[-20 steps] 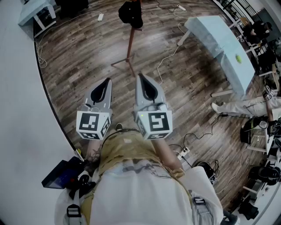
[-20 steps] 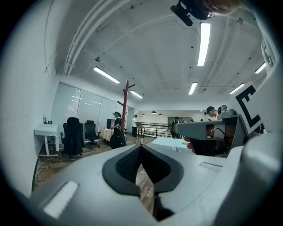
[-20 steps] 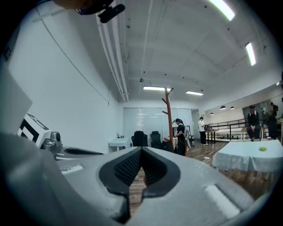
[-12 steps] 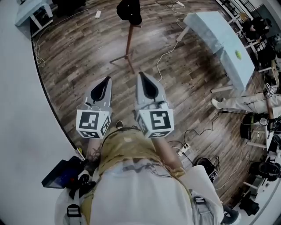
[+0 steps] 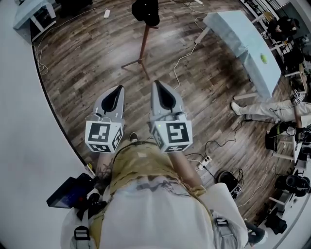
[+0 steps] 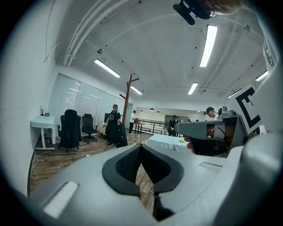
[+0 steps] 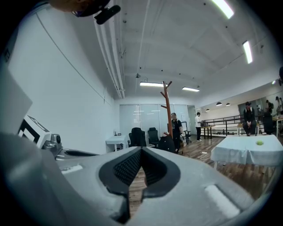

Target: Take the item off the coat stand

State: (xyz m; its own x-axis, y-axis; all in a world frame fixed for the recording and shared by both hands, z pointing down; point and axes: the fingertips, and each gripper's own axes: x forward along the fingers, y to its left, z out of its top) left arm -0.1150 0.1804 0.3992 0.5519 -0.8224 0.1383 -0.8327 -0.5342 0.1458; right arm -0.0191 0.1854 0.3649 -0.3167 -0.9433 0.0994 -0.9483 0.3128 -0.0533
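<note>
The wooden coat stand (image 5: 142,43) rises from the plank floor ahead of me, with a black garment (image 5: 145,11) hanging on it. In the left gripper view the stand (image 6: 128,103) and the black garment (image 6: 120,135) are far off, beside a standing person. The right gripper view shows the stand (image 7: 167,110) and the garment (image 7: 167,144) equally distant. My left gripper (image 5: 118,89) and right gripper (image 5: 157,84) are held side by side at my chest and point toward the stand. Both are shut and hold nothing, as their own views of the left gripper (image 6: 140,146) and right gripper (image 7: 141,149) also show.
A table with a light blue cloth (image 5: 241,40) stands to the right and carries a small green ball (image 5: 264,58). Cables and a power strip (image 5: 202,166) lie on the floor. A white wall (image 5: 29,126) runs along my left. A seated person's legs (image 5: 265,113) are at the right, and a white desk (image 5: 29,10) at the far left.
The coat stand and the table have shifted slightly in the head view as the head moved. Both grippers stay shut in the same place before me.
</note>
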